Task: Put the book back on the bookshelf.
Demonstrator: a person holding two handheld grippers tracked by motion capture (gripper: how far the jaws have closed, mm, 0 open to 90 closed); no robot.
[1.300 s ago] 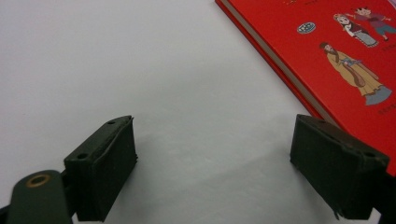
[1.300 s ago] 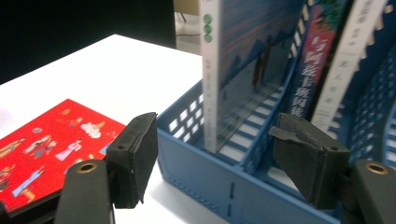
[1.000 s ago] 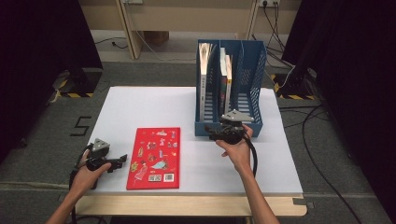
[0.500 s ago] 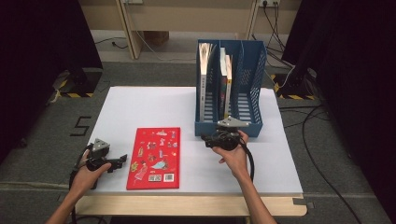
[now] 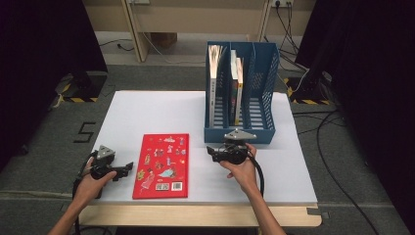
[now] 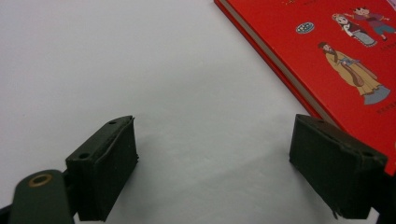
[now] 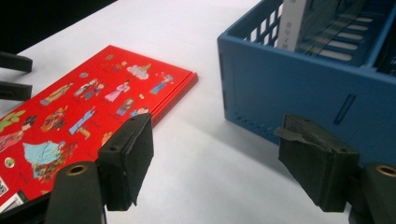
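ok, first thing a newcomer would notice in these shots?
The red book with cartoon figures, lying flat on the white table near the front edge. Next, the blue file rack standing at the back right, with a few books upright in its left slots. The left gripper rests just left of the red book, and the right gripper sits in front of the rack, both open with nothing between the jaws.

One red book (image 5: 162,165) lay flat, one blue rack (image 5: 241,131) held three upright books (image 5: 214,78), and two tongs (image 5: 128,168) sat on one counter (image 5: 156,112).
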